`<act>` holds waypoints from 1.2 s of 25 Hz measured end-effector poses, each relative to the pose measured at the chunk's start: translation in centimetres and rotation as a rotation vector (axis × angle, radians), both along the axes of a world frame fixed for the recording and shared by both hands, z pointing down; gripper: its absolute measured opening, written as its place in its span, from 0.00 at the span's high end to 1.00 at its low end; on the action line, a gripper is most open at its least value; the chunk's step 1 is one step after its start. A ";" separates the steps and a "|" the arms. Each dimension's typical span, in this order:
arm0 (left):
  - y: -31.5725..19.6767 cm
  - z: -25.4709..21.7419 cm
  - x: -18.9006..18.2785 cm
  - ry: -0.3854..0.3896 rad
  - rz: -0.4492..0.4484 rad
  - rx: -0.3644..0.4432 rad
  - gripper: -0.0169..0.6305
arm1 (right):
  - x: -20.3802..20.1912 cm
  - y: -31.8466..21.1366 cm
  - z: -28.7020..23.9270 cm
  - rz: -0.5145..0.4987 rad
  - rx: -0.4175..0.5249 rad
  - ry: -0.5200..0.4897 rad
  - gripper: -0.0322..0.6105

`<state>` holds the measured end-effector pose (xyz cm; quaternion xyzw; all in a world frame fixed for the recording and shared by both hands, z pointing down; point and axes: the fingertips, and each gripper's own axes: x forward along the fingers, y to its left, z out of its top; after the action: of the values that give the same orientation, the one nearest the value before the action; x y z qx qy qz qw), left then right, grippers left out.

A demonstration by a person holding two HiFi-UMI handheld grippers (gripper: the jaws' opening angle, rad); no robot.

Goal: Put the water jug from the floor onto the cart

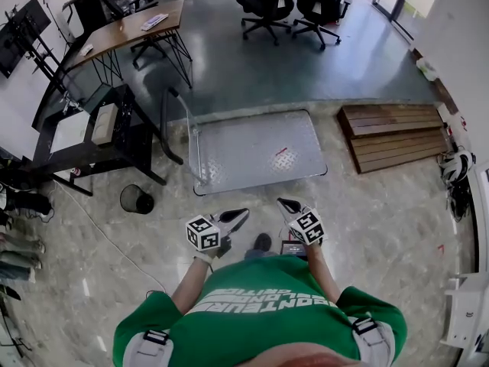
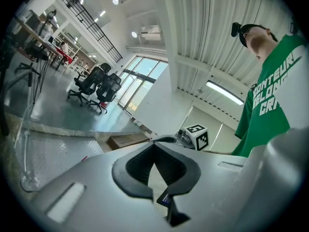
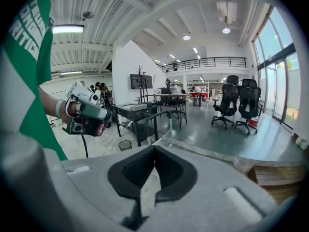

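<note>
Person in a green shirt [image 1: 260,297], seen from above, stands on a pale polished floor [image 1: 382,228] and holds a gripper in each hand out in front of the body. The left gripper [image 1: 243,212] and the right gripper [image 1: 281,201] sit side by side, a little apart, both pointing away from the person toward the cart [image 1: 260,155]. Each carries a cube with black-and-white square markers, the left cube [image 1: 203,233] and the right cube [image 1: 309,226].

In the left gripper view the dark fingers [image 2: 140,166] are pressed together at the tips with nothing between them; only floor shows through the gap below the tips. In the right gripper view the fingers [image 3: 133,170] are likewise pressed together and empty.

The cart is a low flat platform with a silver diamond-plate deck. It rests on the floor just ahead of the grippers, at the edge where the pale floor meets a darker grey floor. Its upright push handle [image 1: 191,128] stands at the left end of the deck.

Where the water jug sits cannot be told from these views.

A small black bin [image 1: 136,199] stands on the floor to the left of the cart, beside a black desk [image 1: 84,140]. A stack of wooden boards [image 1: 393,136] lies to the right of the cart. Farther back are a wooden-topped desk [image 1: 130,29] and two black office chairs [image 1: 267,2].
</note>
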<state>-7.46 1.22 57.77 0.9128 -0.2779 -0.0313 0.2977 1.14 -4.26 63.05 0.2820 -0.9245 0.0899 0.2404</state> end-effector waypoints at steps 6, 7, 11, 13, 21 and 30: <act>-3.3 -0.8 2.3 -0.030 0.037 0.020 0.96 | 2.2 -3.5 -0.8 0.062 -0.016 -0.110 0.96; -3.8 -0.8 2.8 -0.032 0.048 0.023 0.96 | 2.6 -4.0 -0.9 0.070 -0.009 -0.116 0.96; -5.0 -0.7 4.9 -0.031 0.103 0.032 0.96 | 4.5 -5.3 -0.6 0.099 0.000 -0.125 0.96; -5.2 -0.6 5.8 -0.039 0.131 0.033 0.96 | 5.6 -5.4 -0.2 0.121 -0.004 -0.123 0.96; -6.0 -0.2 8.3 -0.043 0.201 0.033 0.96 | 9.6 -4.9 1.0 0.249 -0.035 -0.134 0.96; -7.1 0.5 8.1 -0.054 0.209 0.018 0.96 | 10.0 -5.5 1.7 0.264 -0.045 -0.116 0.96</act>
<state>0.60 -5.85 58.24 0.9399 -0.1887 0.0224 0.2837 11.16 -9.78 64.70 0.3903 -0.8893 0.1574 0.1790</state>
